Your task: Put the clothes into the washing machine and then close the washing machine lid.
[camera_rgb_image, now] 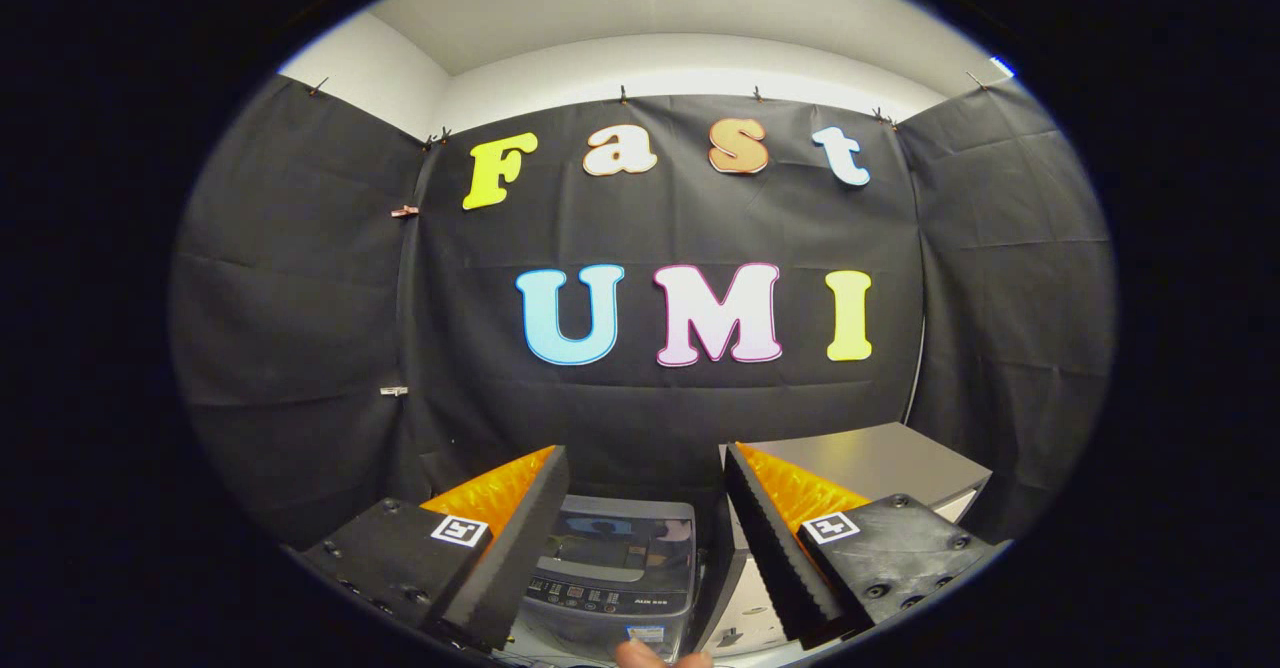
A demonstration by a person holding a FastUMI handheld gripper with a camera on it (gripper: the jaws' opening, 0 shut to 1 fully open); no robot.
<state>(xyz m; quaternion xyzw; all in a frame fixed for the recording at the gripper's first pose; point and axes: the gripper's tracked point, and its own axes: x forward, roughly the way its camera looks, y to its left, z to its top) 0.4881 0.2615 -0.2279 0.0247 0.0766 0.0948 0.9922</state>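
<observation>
Washing machine (612, 576) sits low between my jaws, lid down; gripper (645, 528) spread wide, holding nothing. Clothes unseen, so I'd tilt down before committing.

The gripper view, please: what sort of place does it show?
Probably a staged demo booth, not a home laundry room: black cloth pinned over the walls, a small top-loading washing machine beyond the open tongs, beside a grey cabinet.

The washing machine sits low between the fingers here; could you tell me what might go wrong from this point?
1. The washing machine's lid looks shut, so nothing can go in until it is opened.
2. The gripper is open and holds no clothes.
3. The grey cabinet stands close beside the machine, so a swing could clip it.
</observation>
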